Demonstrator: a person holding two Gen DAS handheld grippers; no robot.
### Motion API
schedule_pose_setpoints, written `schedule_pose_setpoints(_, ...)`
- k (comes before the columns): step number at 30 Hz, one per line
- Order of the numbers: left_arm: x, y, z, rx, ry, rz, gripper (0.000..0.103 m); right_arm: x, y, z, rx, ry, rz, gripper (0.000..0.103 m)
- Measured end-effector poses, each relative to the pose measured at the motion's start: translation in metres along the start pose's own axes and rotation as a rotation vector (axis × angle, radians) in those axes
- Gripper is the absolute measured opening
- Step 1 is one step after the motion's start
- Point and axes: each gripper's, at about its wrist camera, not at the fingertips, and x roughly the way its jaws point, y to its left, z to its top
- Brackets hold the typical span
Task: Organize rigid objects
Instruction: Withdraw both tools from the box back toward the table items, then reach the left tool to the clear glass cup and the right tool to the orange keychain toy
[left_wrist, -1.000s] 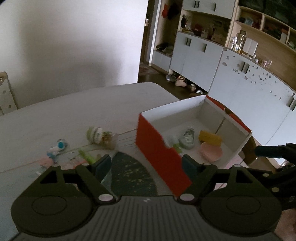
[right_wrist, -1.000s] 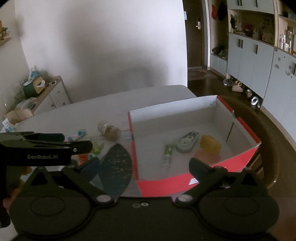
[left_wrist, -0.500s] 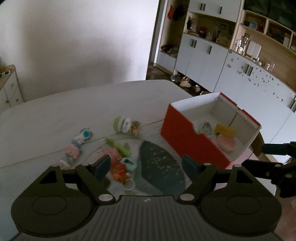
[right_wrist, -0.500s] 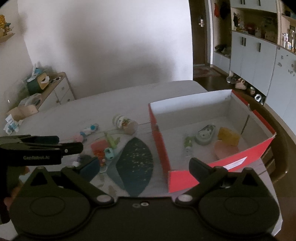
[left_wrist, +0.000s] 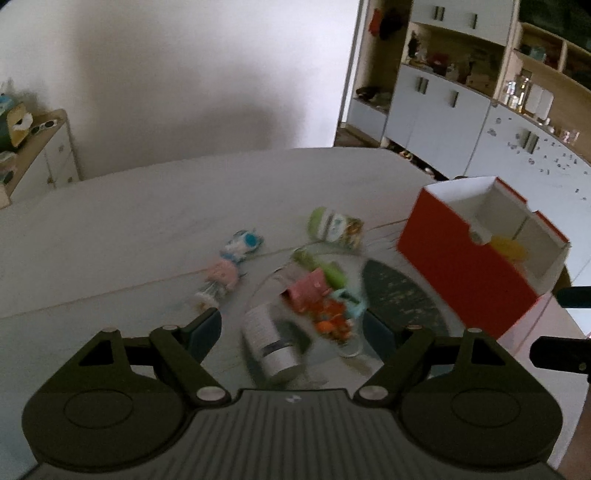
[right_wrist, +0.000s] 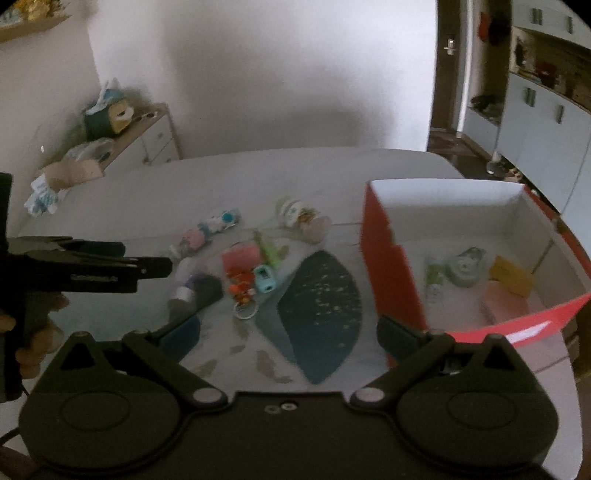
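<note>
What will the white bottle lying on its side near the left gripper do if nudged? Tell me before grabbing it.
The white bottle looks round-bodied and lies on its side, so it will probably roll if pushed across its length. It looks rigid, so it likely won't flex in the jaws. Its smooth surface may slip. The left gripper hangs open over it.

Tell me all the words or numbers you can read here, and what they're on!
None can be read.
Left gripper: pale lettering on its side, too blurred.
White bottle: label print, too blurred.
Small jar: label too blurred.
Red box: white sticker on front flap, nothing readable.
</note>
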Motion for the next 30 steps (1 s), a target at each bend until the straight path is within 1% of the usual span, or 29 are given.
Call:
schedule_pose_setpoints(3,0.01,0.009,-0.007,-0.001,0.008,0.022,0.084,0.013,0.008,0.001,-0.013,0.018,0.009,0.101)
schedule_pose_setpoints(9,0.034,0.024,-0.015,0.006,0.016,0.043,0.084,0.042,0.015,0.006,-0.032,0.045,0.017,0.096)
schedule_pose_setpoints(11,0.042,0.029,-0.015,-0.008,0.023,0.049,0.084,0.054,0.018,0.006,-0.045,0.063,0.015,0.094)
schedule_pose_setpoints(14,0.054,0.035,-0.015,-0.046,0.038,0.034,0.084,0.071,0.023,0.004,-0.065,0.093,0.021,0.09)
schedule_pose_setpoints(18,0.066,0.036,-0.013,-0.061,0.06,0.017,0.084,0.091,0.031,0.003,-0.088,0.115,0.034,0.084)
schedule_pose_setpoints(23,0.078,0.037,-0.011,-0.088,0.086,0.022,0.084,0.113,0.036,0.004,-0.091,0.135,0.049,0.076)
schedule_pose_setpoints(25,0.083,0.038,-0.011,-0.101,0.097,0.014,0.084,0.121,0.037,0.005,-0.09,0.141,0.051,0.07)
schedule_pose_setpoints(26,0.085,0.039,-0.01,-0.107,0.102,0.009,0.084,0.125,0.038,0.005,-0.09,0.145,0.054,0.07)
schedule_pose_setpoints(30,0.091,0.039,-0.008,-0.124,0.116,-0.008,0.084,0.138,0.039,0.007,-0.09,0.156,0.07,0.056)
